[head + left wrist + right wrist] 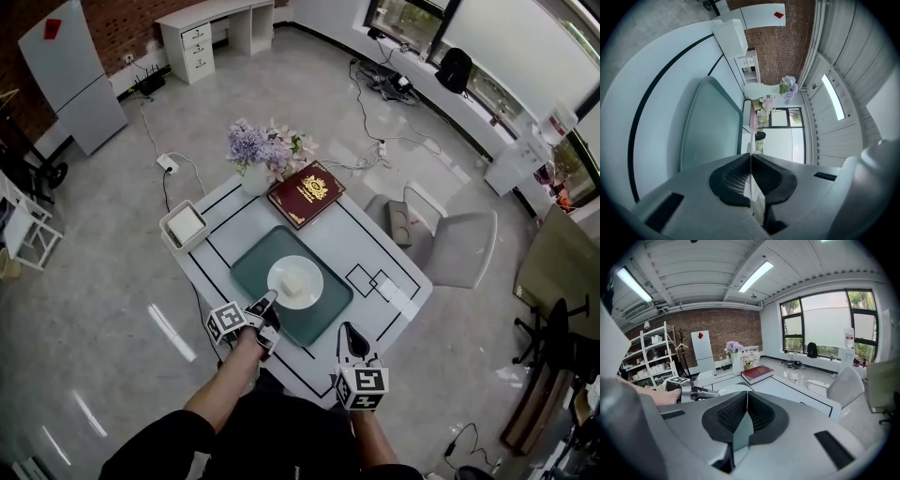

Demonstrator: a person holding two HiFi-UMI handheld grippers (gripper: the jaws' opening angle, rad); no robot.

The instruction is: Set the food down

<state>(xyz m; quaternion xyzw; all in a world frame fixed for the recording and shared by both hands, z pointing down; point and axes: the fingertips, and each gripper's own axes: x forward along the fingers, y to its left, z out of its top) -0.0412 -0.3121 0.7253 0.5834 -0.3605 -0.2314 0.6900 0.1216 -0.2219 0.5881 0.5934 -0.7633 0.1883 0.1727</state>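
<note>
A pale block of food lies on a round white plate. The plate rests on a green tray in the middle of the white table. My left gripper is shut on the plate's near-left rim. In the left gripper view that rim shows as a thin white edge pinched between the dark pads, with the tray stretching ahead. My right gripper hovers at the table's front edge, right of the tray. It is shut with nothing in it.
A red book lies behind the tray, with a vase of flowers at the far corner. A white box sits at the table's left corner. A grey chair stands to the right. Cables run across the floor beyond.
</note>
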